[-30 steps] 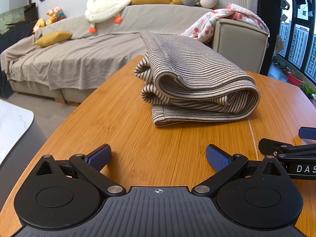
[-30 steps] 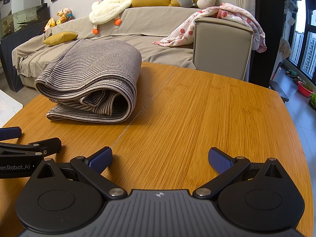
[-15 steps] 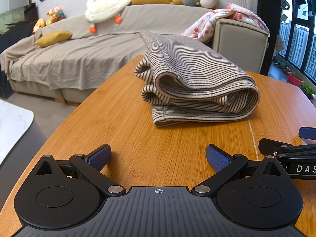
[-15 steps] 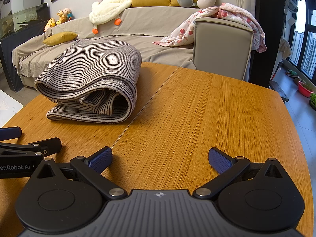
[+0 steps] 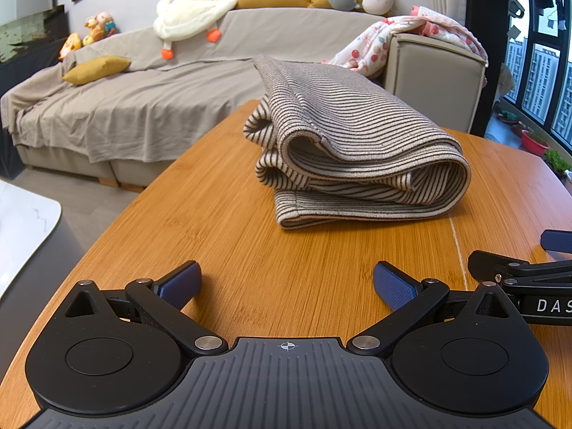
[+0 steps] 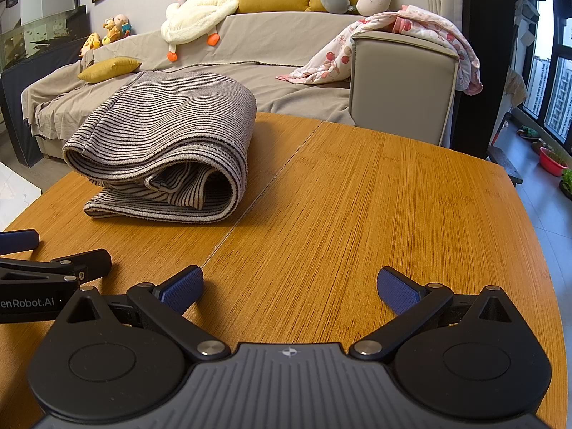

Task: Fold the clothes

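A striped beige-and-brown garment (image 5: pixel 357 150) lies folded in a thick bundle on the wooden table (image 5: pixel 221 214). It also shows in the right wrist view (image 6: pixel 171 150), at the left. My left gripper (image 5: pixel 286 282) is open and empty, low over the table, a short way in front of the bundle. My right gripper (image 6: pixel 289 287) is open and empty, to the right of the bundle. Each gripper shows at the edge of the other's view, the right one in the left wrist view (image 5: pixel 529 279) and the left one in the right wrist view (image 6: pixel 53 271).
A covered sofa (image 5: pixel 143 107) with cushions and a plush duck (image 5: pixel 193 7) stands beyond the table. A floral blanket (image 6: pixel 411 39) hangs over the sofa arm (image 6: pixel 404 85). A white tabletop (image 5: pixel 21 228) sits low at the left. Windows are at the right.
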The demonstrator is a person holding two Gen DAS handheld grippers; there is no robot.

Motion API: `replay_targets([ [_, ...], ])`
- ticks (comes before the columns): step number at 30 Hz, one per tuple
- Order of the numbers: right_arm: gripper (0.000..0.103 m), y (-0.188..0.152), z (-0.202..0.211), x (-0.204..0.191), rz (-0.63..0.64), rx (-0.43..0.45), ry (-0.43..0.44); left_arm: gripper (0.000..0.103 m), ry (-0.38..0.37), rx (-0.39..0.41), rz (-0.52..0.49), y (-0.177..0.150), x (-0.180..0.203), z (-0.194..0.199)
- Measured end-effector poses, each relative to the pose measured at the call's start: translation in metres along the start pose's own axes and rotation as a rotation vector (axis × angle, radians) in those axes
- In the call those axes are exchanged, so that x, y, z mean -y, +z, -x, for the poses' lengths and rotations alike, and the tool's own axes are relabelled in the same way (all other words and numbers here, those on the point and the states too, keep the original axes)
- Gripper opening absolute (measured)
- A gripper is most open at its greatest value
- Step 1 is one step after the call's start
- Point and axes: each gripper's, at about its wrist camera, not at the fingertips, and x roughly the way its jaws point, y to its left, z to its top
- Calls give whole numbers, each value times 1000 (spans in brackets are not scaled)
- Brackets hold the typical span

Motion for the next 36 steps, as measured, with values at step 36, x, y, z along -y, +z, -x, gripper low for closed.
replay_targets([
  [36, 103, -1, 0, 0, -1, 1, -1, 103, -15, 1, -6, 1, -3, -1],
])
